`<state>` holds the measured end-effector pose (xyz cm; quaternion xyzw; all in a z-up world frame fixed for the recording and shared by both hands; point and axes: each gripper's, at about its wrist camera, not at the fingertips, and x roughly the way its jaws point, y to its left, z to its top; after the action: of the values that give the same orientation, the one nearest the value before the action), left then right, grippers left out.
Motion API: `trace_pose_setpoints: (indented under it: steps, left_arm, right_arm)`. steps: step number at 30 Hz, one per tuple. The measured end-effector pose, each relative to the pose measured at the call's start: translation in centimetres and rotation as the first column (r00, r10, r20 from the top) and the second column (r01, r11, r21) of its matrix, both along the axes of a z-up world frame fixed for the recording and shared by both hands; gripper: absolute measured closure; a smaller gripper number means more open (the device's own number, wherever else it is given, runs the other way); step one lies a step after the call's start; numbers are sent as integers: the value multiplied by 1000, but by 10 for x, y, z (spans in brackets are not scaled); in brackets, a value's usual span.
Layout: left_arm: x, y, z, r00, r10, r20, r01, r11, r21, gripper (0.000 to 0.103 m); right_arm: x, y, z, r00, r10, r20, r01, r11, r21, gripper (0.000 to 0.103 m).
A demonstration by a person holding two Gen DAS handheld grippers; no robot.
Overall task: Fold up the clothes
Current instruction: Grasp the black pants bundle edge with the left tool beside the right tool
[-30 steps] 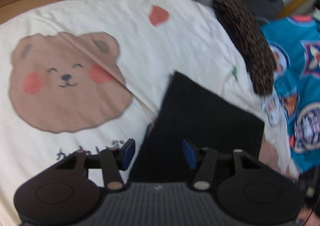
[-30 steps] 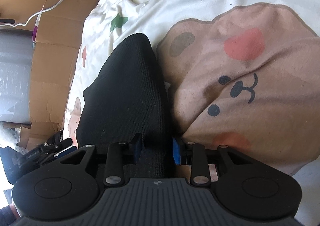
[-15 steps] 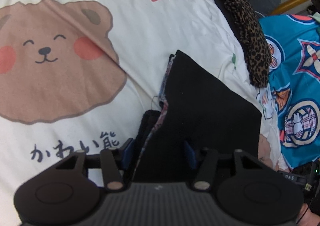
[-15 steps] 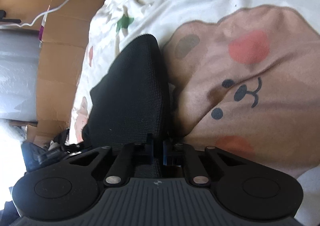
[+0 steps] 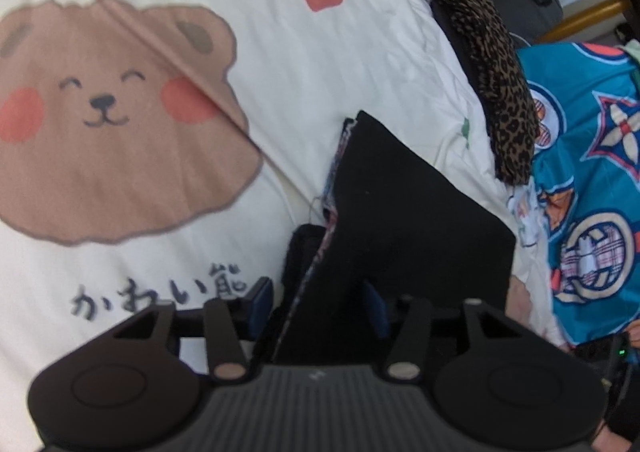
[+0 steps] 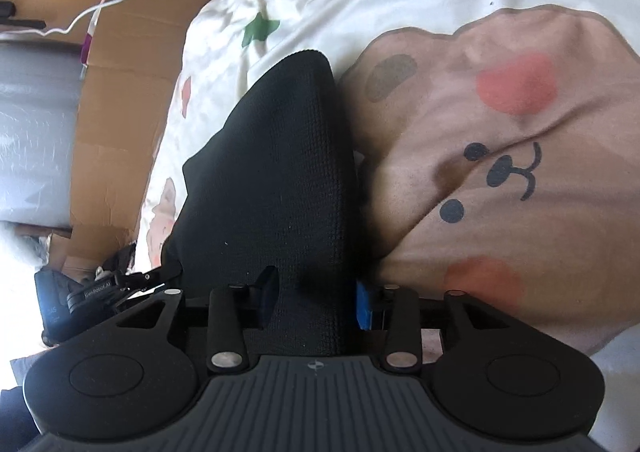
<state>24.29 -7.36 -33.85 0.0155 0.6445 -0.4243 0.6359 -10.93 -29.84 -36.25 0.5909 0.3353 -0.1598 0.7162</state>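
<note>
Now both grippers have the black garment [image 5: 408, 228] between their fingers, folded flat on the cream bear-print bedsheet [image 5: 280, 64]. Left gripper [image 5: 318, 302]: jaws spread wide, cloth edge passing between the blue pads without being pinched. Right gripper [image 6: 314, 298]: jaws parted too, knit fabric filling the gap, pads at either side. From the left wrist view, a leopard-print cloth [image 5: 492, 84] lies at two o'clock, with a blue patterned fabric [image 5: 592, 180] at three o'clock.

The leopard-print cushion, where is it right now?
In the left wrist view the leopard-print cushion lies upper right, between the cream bear-print bedsheet and a turquoise patterned cloth, beyond the folded black garment.
</note>
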Motion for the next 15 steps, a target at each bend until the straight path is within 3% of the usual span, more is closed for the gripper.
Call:
trace_pose_setpoints:
  steps: [2,8,9,11,15]
  left_arm:
    - [0,0,-4,1000,-10,-9,10,1000,0,43]
    - [5,-3,-12,999,-27,-45,26,999,-31,42]
    - [6,-3,-12,998,-27,-56,25,999,-37,43]
    - [10,0,-13,995,-18,-94,13,999,-51,58]
    - [14,5,-3,996,-26,-89,21,998,-61,68]
  right_arm:
    - [-1,-1,-4,1000,-14,5,14,1000,10,60]
    - [-2,0,-10,999,-49,24,48,998,28,60]
    - [-2,0,-10,999,-47,25,47,999,27,71]
    - [-4,-2,-11,998,-61,17,60,998,37,85]
    - [-9,-2,-10,994,-102,27,101,993,60,89]
